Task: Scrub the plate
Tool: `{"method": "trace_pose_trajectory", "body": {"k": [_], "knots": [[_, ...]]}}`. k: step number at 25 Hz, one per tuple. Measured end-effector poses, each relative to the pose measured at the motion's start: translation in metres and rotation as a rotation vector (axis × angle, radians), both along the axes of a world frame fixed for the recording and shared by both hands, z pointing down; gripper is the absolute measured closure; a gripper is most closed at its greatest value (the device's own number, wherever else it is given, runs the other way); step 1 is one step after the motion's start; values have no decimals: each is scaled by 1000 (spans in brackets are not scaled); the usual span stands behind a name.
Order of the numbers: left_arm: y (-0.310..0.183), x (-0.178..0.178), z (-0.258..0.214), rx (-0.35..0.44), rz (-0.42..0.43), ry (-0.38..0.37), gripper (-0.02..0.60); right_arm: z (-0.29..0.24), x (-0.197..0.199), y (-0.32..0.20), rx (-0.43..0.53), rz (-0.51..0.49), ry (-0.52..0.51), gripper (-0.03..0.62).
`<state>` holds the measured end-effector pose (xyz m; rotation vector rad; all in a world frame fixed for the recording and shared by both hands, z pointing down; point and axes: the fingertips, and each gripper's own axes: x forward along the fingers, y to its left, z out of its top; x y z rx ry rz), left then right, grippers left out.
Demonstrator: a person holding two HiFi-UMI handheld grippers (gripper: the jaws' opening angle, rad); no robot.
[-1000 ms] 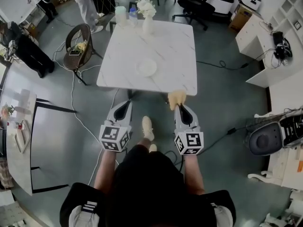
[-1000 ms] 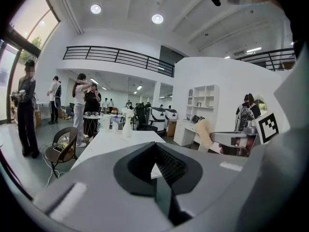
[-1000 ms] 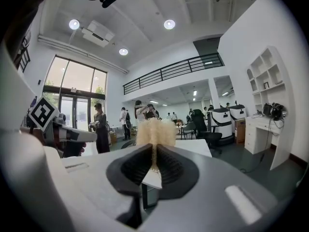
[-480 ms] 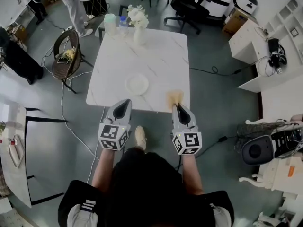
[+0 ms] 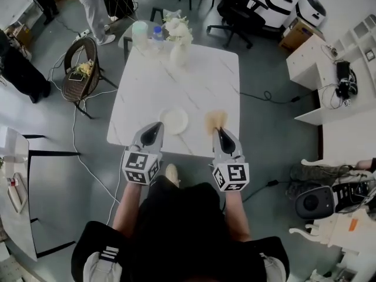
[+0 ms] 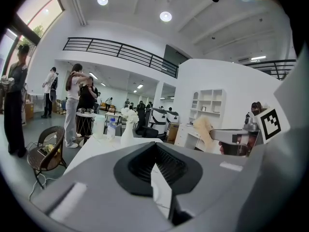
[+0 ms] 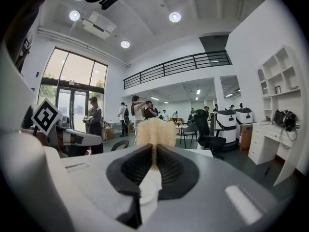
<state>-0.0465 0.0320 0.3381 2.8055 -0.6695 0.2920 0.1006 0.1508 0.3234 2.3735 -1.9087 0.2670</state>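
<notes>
Centrally, a white plate [image 5: 174,121] is recorded lying flat near the front edge of the marble table [image 5: 200,78], untouched. To its right, a beige sponge [image 5: 216,120] is clamped in the right tongs [image 5: 221,133]. The left tongs [image 5: 154,128] are closed on nothing, near the plate. A vase of flowers [image 5: 178,40] is set at the far edge.

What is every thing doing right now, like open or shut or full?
Left gripper: shut, holding nothing.
Right gripper: shut on the sponge.
Sponge: pinched, sticking out past the gripper tips.
Plate: flat on the table, empty.
Vase: upright, flowers in it.
Bottle: upright.
</notes>
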Motion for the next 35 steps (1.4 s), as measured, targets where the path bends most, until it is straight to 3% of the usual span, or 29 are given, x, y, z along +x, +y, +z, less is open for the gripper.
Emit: {"method": "trace_pose_trajectory", "body": {"k": [14, 26, 35], "knots": [[-48, -16, 37, -66, -153, -36, 574, 33, -8, -82, -66, -192, -28, 565], [-62, -1, 97, -208, -356, -83, 574, 85, 12, -138, -175, -438, -71, 565], [-66, 5, 145, -271, -437, -131, 574, 135, 15, -160, -251, -548, -112, 565]]}}
